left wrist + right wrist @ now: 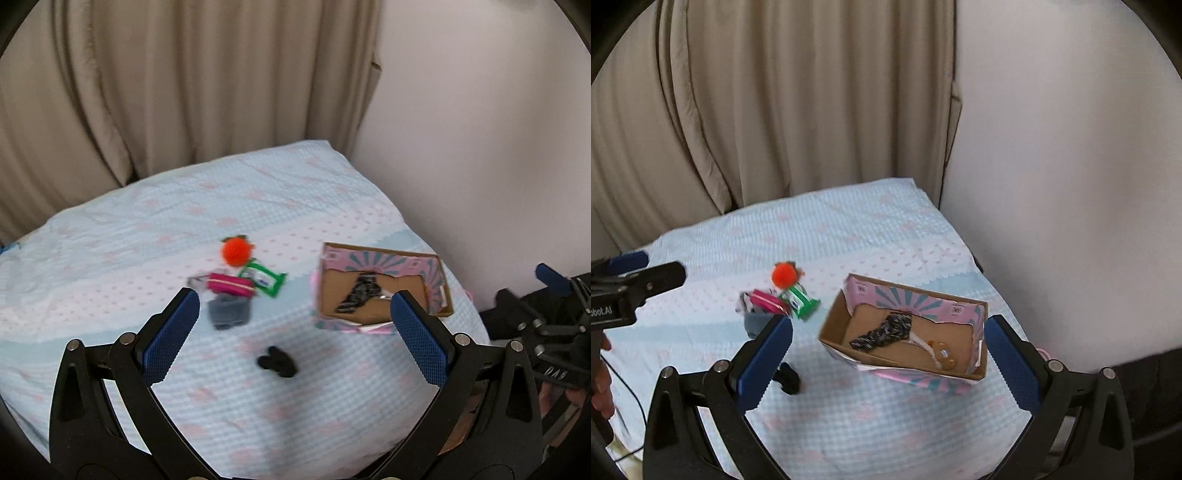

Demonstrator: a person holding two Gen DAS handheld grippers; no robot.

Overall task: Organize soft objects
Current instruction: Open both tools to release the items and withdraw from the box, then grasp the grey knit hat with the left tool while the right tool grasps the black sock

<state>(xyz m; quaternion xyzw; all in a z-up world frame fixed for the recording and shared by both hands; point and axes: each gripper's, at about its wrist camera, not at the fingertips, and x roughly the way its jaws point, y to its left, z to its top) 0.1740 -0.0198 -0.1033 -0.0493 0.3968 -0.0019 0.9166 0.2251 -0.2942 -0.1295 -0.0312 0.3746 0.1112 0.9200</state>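
Hovering over a pale blue bedspread [110,258] by beige curtains, both the left gripper [295,332] and right gripper [888,354] gaping wide and empty, black scrap [277,362] lying straight ahead of the left, nearer it, box [975,374] sitting rightward.

An open cardboard box [975,363] with pink and teal printed sides lay on the bed. Inside it, on the bottom, lay a black and white patterned cloth [884,332] and, beside it, a small pale item with orange parts that was too blurred to tell. To the left of the box, a group of things lay close together: an orange fluffy ball [234,250], a green packet [263,277], a pink zip pouch [231,285] and a grey folded cloth [229,313]. A small black item [277,362] lay apart, nearer to the cameras.
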